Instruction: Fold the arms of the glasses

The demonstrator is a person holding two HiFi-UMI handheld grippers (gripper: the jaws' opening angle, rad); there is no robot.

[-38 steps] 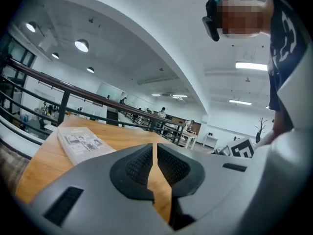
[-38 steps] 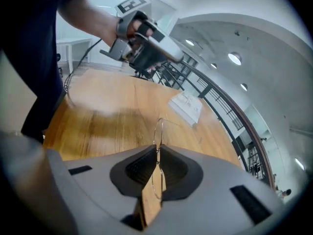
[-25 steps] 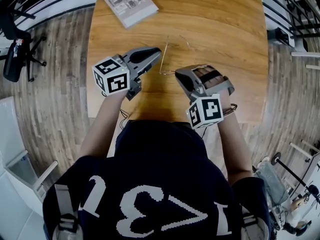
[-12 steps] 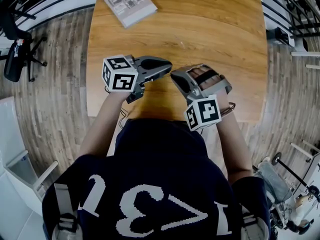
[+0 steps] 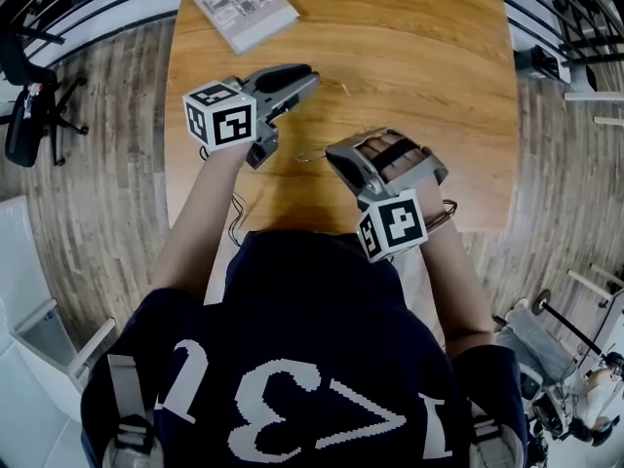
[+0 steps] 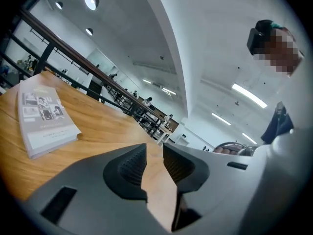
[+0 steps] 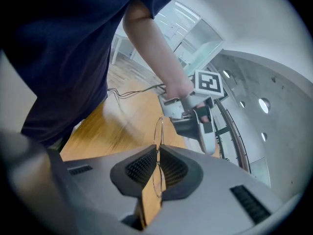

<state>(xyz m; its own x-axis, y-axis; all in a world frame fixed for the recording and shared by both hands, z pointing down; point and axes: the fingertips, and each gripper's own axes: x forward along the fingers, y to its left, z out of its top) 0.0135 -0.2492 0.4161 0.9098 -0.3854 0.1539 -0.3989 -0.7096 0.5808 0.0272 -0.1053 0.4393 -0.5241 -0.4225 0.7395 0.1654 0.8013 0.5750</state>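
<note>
Pinching the glasses (image 7: 159,131), the right gripper's (image 7: 156,154) fingers (image 7: 142,165) are closed; the left gripper's (image 6: 154,153) gape slightly, empty.

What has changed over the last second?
The left gripper swung in close to the right gripper's tip, then drew back toward the far left; its jaws are now apart and empty. The right gripper stayed shut on the glasses, almost in place. The book did not move.

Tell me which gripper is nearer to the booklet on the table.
Left. The left gripper lies just right of the booklet, on its near side. The right gripper sits farther back toward the person, shut on the glasses.
</note>
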